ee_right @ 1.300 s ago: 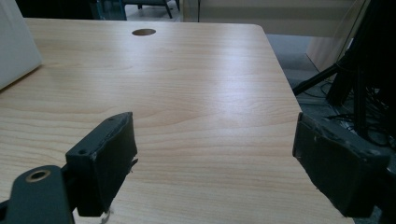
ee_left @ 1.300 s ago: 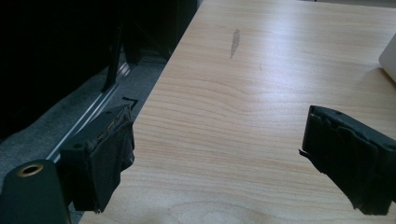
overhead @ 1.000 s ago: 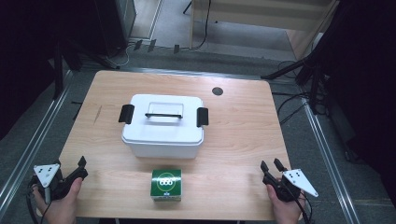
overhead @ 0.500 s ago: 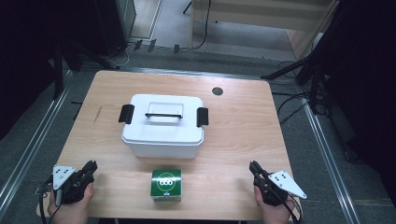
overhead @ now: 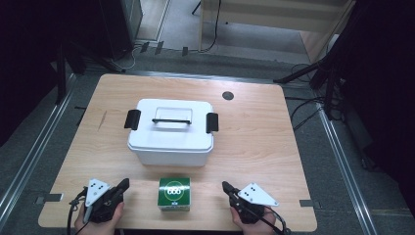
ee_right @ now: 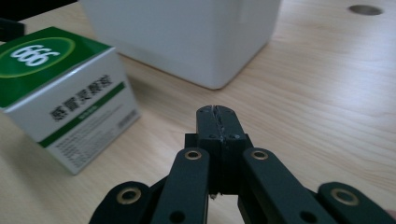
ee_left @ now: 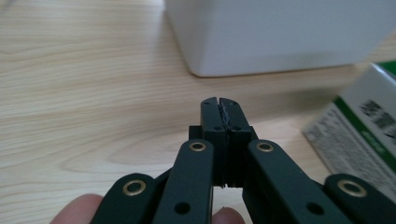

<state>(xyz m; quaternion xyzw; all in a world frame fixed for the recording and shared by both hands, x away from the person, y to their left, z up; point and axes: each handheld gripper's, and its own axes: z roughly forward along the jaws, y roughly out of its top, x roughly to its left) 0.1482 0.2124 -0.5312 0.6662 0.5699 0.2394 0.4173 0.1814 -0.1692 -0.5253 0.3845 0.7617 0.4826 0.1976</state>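
High view: white lidded bin [overhead: 171, 132] mid-surface [overhead: 274, 142], green box [overhead: 174, 194] by the near edge between the left claw [overhead: 123, 184] and right claw [overhead: 226, 186], both clenched empty. Looks like the approach; they'll need opening first.

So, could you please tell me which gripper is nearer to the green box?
Left, narrowly. The left gripper sits just left of the green box; the right gripper lies slightly farther off on its other side.
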